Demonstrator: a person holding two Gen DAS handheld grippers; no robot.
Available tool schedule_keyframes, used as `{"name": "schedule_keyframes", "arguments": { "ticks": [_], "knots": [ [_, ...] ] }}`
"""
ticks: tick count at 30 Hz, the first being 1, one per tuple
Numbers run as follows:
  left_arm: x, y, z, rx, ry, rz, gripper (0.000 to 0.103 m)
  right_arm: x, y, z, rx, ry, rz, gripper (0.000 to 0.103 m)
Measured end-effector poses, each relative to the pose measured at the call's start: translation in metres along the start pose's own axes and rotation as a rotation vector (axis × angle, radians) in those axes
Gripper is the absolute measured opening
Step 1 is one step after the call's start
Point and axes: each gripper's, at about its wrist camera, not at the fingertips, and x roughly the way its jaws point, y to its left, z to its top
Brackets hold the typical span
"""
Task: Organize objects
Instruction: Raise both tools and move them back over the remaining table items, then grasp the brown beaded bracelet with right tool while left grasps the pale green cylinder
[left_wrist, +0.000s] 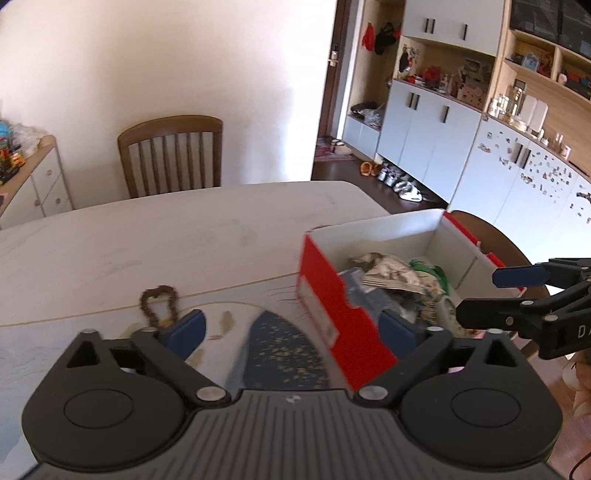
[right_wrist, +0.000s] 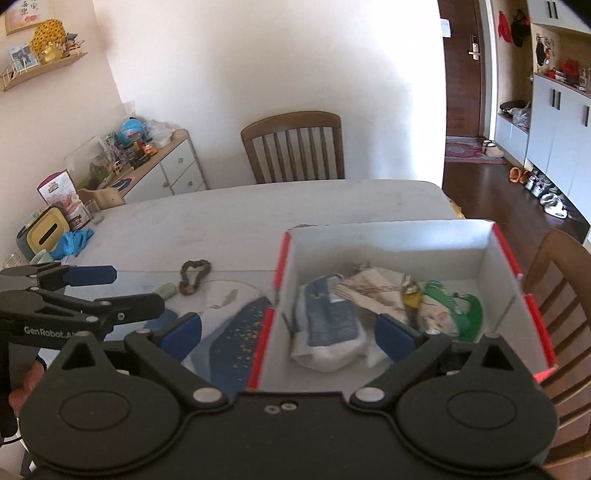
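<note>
A red and white cardboard box (right_wrist: 491, 258) stands on the table and holds a blue and white packet (right_wrist: 328, 317), a crumpled paper wrapper (right_wrist: 373, 286) and a green item (right_wrist: 465, 310). The box also shows in the left wrist view (left_wrist: 328, 295). A brown bead bracelet (right_wrist: 194, 275) lies on the table left of the box; it also shows in the left wrist view (left_wrist: 159, 306). My left gripper (left_wrist: 291, 328) is open and empty, hovering near the box's left wall. My right gripper (right_wrist: 288, 332) is open and empty above the box's near edge.
A dark blue speckled mat (right_wrist: 236, 343) lies by the box. A small pale green object (right_wrist: 166, 291) lies near the bracelet. A blue cloth (right_wrist: 75, 240) and a yellow tissue box (right_wrist: 46, 234) sit at the table's left. Wooden chairs (right_wrist: 293, 146) stand around the table (right_wrist: 258, 214).
</note>
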Motion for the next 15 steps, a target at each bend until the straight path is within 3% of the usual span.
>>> {"name": "schedule_keyframes", "arguments": {
  "ticks": [15],
  "knots": [
    [0.008,0.100,-0.016,-0.048,0.007,0.051,0.103,0.068,0.070,0.023,-0.019,0.065,-0.006,0.100]
  ]
}}
